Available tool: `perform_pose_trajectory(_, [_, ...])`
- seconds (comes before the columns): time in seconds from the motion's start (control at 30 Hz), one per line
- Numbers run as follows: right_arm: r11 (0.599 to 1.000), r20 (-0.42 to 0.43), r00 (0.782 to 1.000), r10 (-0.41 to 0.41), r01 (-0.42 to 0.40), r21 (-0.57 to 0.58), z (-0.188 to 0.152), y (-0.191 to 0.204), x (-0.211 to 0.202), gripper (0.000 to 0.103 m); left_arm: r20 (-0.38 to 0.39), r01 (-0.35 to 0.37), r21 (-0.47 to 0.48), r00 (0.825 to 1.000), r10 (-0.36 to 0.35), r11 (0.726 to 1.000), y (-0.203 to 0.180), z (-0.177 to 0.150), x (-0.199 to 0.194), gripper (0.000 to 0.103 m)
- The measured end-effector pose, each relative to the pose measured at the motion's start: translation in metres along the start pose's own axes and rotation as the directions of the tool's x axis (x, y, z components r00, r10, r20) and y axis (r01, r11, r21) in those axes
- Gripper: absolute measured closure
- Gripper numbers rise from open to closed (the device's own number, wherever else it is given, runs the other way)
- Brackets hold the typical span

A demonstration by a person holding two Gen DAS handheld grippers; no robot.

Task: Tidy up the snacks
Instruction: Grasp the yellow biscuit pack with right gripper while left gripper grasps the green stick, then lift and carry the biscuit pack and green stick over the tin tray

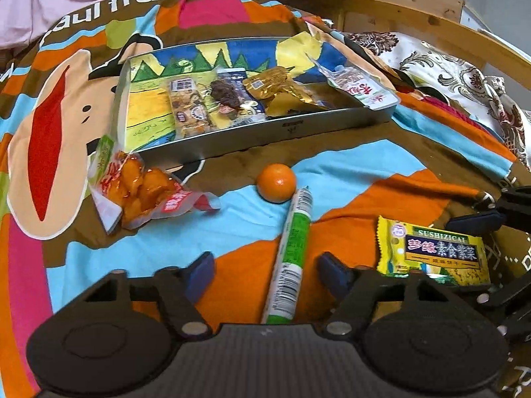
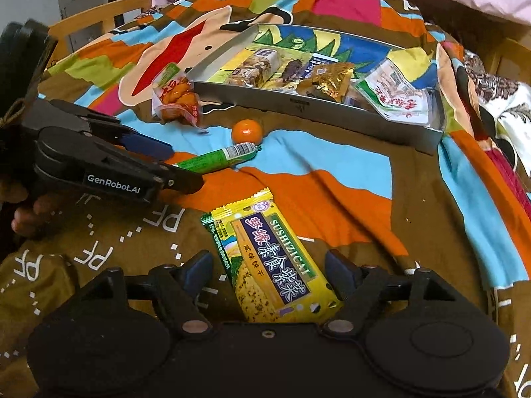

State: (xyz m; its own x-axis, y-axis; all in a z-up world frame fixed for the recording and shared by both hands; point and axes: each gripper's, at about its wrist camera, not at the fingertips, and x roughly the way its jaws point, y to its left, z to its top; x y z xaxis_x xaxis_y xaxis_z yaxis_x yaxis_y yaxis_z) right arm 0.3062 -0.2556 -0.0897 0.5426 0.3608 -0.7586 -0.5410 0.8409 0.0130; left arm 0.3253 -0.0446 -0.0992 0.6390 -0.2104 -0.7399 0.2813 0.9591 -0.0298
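Snacks already gathered lie in the shallow rectangular metal tin (image 1: 300,129) with a cartoon-printed floor: a nut bar (image 1: 189,106), a dark wrapped piece (image 1: 226,95), a gold foil pouch (image 1: 275,88) and a white pouch with red characters (image 1: 363,88) that leans over the tin's right rim. Four items are still outside it on the colourful patchwork quilt (image 1: 348,179). A clear packet of orange pieces (image 1: 141,187) lies just beside the tin's near left corner. A small round orange (image 1: 276,182) sits in front of the tin's long near wall, and a green-and-white sausage stick (image 1: 292,252) runs from that orange away from the tin. A yellow wrapped biscuit pack printed SUSHIZICAI (image 2: 272,265) lies farthest from the tin, toward its right end.

The left gripper (image 1: 265,272) stands astride the sausage stick, jaws parted, pads on either side and apart from the wrapper. The right gripper (image 2: 268,273) likewise straddles the near end of the biscuit pack; its pads stand close to the wrapper, with no firm press visible, so neither item is yet gripped.

By this layout the task is roughly half done: four snacks are in, and four are left to move, the two straddled ones probably first.
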Motion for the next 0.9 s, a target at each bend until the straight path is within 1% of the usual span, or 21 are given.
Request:
perform_pose_trajectory(0.03, [1.000, 0.001, 1.000, -0.005, 0.005, -0.008, 0.000, 0.002, 0.001, 0.026, -0.003, 0.008, 0.005, 1.000, -0.008, 1.000, -0.002, 0.000, 0.000, 0.043])
perform_pose_trajectory(0.1, [1.000, 0.001, 1.000, -0.016, 0.016, -0.026, -0.001, 0.005, 0.002, 0.028, -0.006, 0.022, 0.023, 1.000, -0.022, 0.999, -0.006, 0.000, -0.001, 0.058])
perform_pose_trajectory(0.13, [0.999, 0.002, 1.000, -0.018, 0.018, -0.032, -0.001, 0.006, 0.001, 0.032, -0.008, 0.025, 0.032, 1.000, -0.025, 0.999, -0.007, 0.000, -0.002, 0.061])
perform_pose_trajectory(0.17, [0.999, 0.002, 1.000, -0.015, 0.015, -0.030, -0.001, 0.006, 0.001, 0.036, -0.010, 0.027, 0.035, 1.000, -0.027, 0.999, -0.009, -0.001, -0.003, 0.070])
perform_pose_trajectory(0.2, [1.000, 0.002, 1.000, -0.013, 0.013, -0.021, -0.001, 0.006, 0.000, 0.038, -0.014, 0.030, 0.031, 0.999, -0.029, 0.999, -0.009, -0.001, -0.003, 0.079])
perform_pose_trajectory(0.23, [1.000, 0.002, 1.000, -0.009, 0.009, -0.005, -0.001, 0.005, -0.001, 0.040, -0.021, 0.033, 0.019, 0.999, -0.033, 0.999, -0.009, -0.001, -0.004, 0.081])
perform_pose_trajectory(0.33, [0.999, -0.007, 1.000, 0.007, -0.007, 0.031, -0.001, 0.005, -0.003, 0.041, -0.040, 0.041, -0.049, 0.998, -0.043, 0.998, -0.006, -0.002, -0.007, 0.082])
perform_pose_trajectory(0.43, [0.997, -0.006, 0.999, 0.044, -0.043, 0.062, -0.001, 0.004, -0.005, 0.041, -0.064, 0.051, -0.124, 0.996, -0.059, 0.991, -0.002, -0.006, -0.015, 0.083])
perform_pose_trajectory(0.47, [0.997, -0.005, 0.999, 0.046, -0.045, 0.060, -0.001, 0.005, -0.005, 0.039, -0.069, 0.054, -0.145, 0.996, -0.064, 0.988, -0.001, -0.008, -0.017, 0.083])
perform_pose_trajectory(0.5, [0.998, -0.005, 0.999, 0.048, -0.047, 0.048, -0.001, 0.006, -0.005, 0.037, -0.072, 0.058, -0.162, 0.995, -0.071, 0.985, 0.000, -0.010, -0.019, 0.083])
perform_pose_trajectory(0.57, [0.998, -0.011, 0.998, 0.055, -0.055, 0.007, -0.002, 0.010, -0.004, 0.031, -0.074, 0.068, -0.184, 0.994, -0.083, 0.981, 0.001, -0.014, -0.020, 0.083])
perform_pose_trajectory(0.63, [0.997, -0.021, 0.999, 0.046, -0.047, -0.061, -0.004, 0.017, -0.004, 0.031, -0.079, 0.064, -0.175, 0.994, -0.079, 0.982, 0.000, -0.014, -0.017, 0.083])
perform_pose_trajectory(0.7, [0.993, -0.026, 0.999, 0.029, -0.032, -0.116, -0.007, 0.023, -0.004, 0.033, -0.079, 0.059, -0.164, 0.994, -0.073, 0.985, -0.002, -0.011, -0.015, 0.082])
perform_pose_trajectory(0.73, [0.993, -0.023, 0.999, 0.025, -0.027, -0.117, -0.007, 0.022, -0.004, 0.036, -0.079, 0.058, -0.157, 0.994, -0.071, 0.986, -0.003, -0.010, -0.014, 0.082])
perform_pose_trajectory(0.83, [0.997, -0.011, 1.000, 0.029, -0.029, -0.066, -0.006, 0.016, -0.006, 0.047, -0.075, 0.055, -0.134, 0.995, -0.066, 0.989, -0.006, -0.009, -0.012, 0.082])
perform_pose_trajectory(0.9, [0.998, 0.002, 1.000, 0.026, -0.025, -0.059, -0.006, 0.017, -0.008, 0.048, -0.071, 0.049, -0.127, 0.996, -0.059, 0.991, -0.007, -0.011, -0.013, 0.084])
